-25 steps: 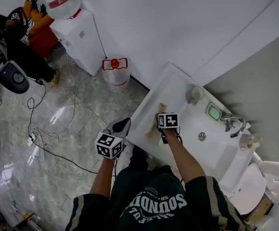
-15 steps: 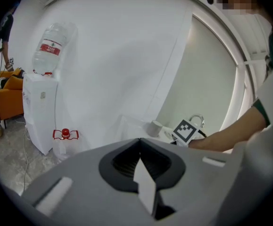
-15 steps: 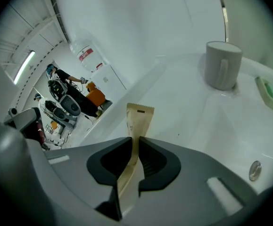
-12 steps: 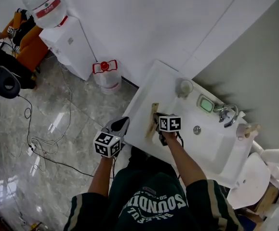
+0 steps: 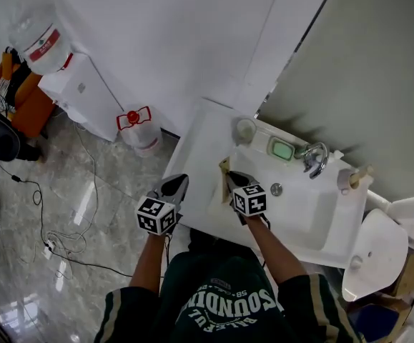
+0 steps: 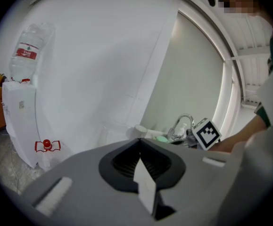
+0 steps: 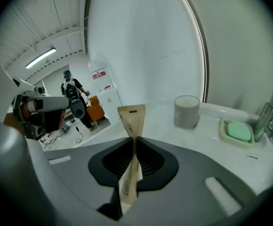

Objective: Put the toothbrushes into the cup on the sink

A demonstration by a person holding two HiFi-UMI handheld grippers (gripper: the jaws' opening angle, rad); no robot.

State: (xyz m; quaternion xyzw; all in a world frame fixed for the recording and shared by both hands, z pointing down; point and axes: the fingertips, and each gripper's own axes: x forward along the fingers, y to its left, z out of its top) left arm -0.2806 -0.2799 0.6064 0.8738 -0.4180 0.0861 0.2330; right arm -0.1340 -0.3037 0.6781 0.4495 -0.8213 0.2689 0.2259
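Nearest the camera in the right gripper view, the right gripper [image 7: 134,139] has its jaws nearly together. They have just been closing and now pinch a flat tan paper sleeve, which I take to be a wrapped toothbrush [image 7: 131,119]. The sleeve's serrated top stands upright above the tips and its printed end hangs down behind them.

Change noted in the head view: a second ago this sleeve lay flat on the left ledge of the sink [image 5: 314,224] with the jaws wide over it. Now it is off the ledge, carried at the gripper's tip, centre of frame. I judge the pick done and the carry to the cup started.

The left gripper [image 6: 138,142] sits at lower centre-left of the head view, off the sink's edge over the floor. Its jaws are together with nothing sticking out past the tips. I cannot identify the pale strip behind them.

Farther on, the cup [image 7: 187,111] stands upright on the back ledge, upper centre-right, well apart from the sleeve. The green soap dish [image 7: 239,131] is just to its right. The cup's mouth looks empty from here.
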